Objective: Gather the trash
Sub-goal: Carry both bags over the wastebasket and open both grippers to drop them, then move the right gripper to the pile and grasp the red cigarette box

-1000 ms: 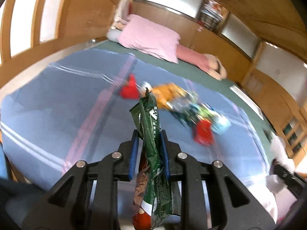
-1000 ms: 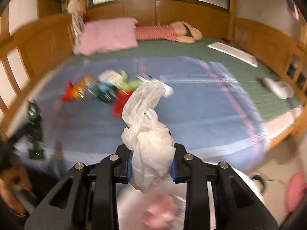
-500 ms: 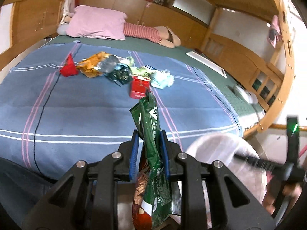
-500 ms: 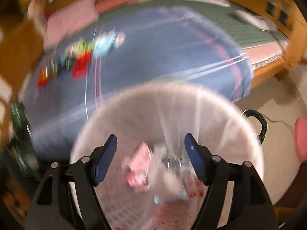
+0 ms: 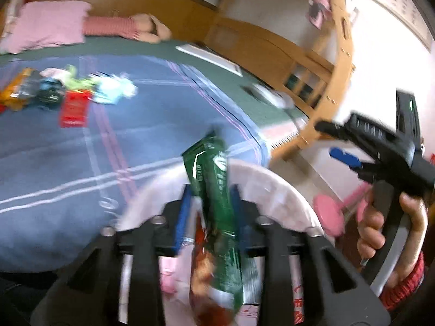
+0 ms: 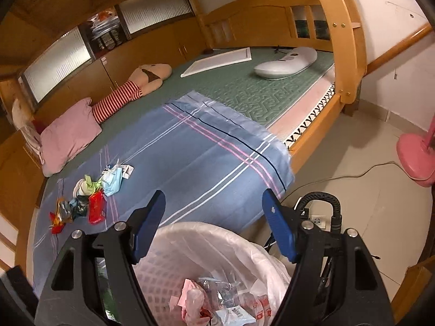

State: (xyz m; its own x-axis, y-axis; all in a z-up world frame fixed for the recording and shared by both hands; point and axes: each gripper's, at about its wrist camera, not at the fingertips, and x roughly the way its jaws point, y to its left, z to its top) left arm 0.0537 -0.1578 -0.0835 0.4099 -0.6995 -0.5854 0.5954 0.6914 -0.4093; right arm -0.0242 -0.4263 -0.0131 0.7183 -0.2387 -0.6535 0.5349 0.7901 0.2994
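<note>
My left gripper (image 5: 210, 209) is shut on a green snack wrapper (image 5: 214, 190) and holds it over the white lined trash basket (image 5: 274, 190). My right gripper (image 6: 213, 222) is open and empty above the same basket (image 6: 261, 260), which holds several wrappers. It also shows at the right in the left wrist view (image 5: 361, 146). A pile of trash lies on the blue striped sheet (image 6: 190, 157): a red packet (image 6: 95, 209), a blue mask (image 6: 112, 180), green scraps (image 6: 89, 186) and an orange wrapper (image 5: 19, 87).
A pink pillow (image 6: 68, 135) and a striped plush toy (image 6: 130, 92) lie at the bed's head. A white device (image 6: 285, 63) and a flat white board (image 6: 217, 61) lie on the green mattress. A pink fan base (image 6: 416, 157), a cable and a power strip (image 6: 316, 218) are on the floor.
My right gripper has opened and dropped the white plastic bag into the basket, then lifted. My left gripper has swung right with the green wrapper to above the basket.
</note>
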